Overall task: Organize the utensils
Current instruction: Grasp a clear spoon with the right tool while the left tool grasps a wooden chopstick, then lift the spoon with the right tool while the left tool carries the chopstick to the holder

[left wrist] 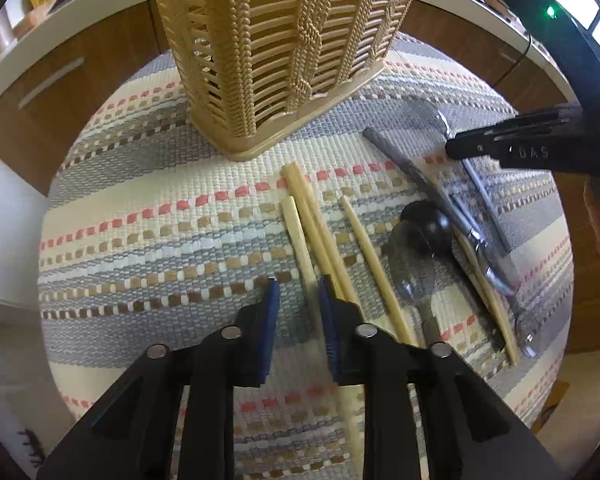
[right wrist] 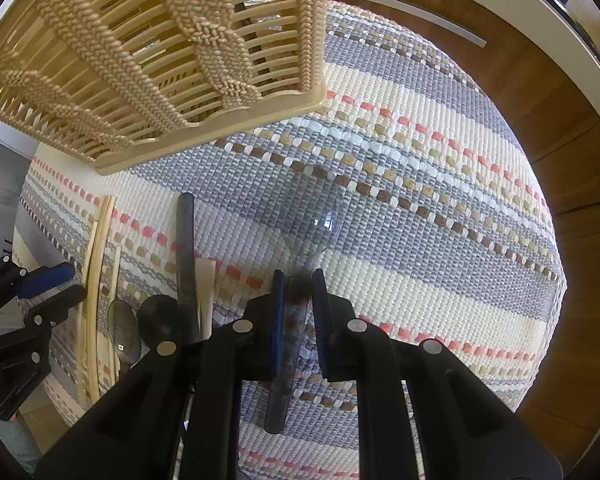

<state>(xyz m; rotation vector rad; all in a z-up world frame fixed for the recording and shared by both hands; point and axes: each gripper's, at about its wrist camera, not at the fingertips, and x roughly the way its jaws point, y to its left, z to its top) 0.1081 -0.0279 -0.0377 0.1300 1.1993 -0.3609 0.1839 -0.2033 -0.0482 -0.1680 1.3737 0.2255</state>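
I am working with both hands over the striped mat (left wrist: 148, 216), where the utensils are lying beside the basket (left wrist: 260, 60). My right gripper (right wrist: 298, 276) is pointing steeply down and its jaws are clenching the handle of the clear spoon (right wrist: 318, 208). The bowl of the spoon is pointing toward the basket, and I cannot tell if it is already off the mat. My left gripper (left wrist: 300, 284) is hanging over the nearest chopstick (left wrist: 296, 232). Its jaws are standing narrow on either side of the stick, but a strip of mat is showing beside one pad, so I judge that they are not pressing yet. To do this step well, I think the right hand should lift the spoon straight up, so it is not dragging across the knife (left wrist: 396, 156) just beside it. Then it should turn the spoon upright above the basket opening before letting go. The left jaws should go lower and take only one chopstick, because its neighbours are lying very close and can roll or be caught together.
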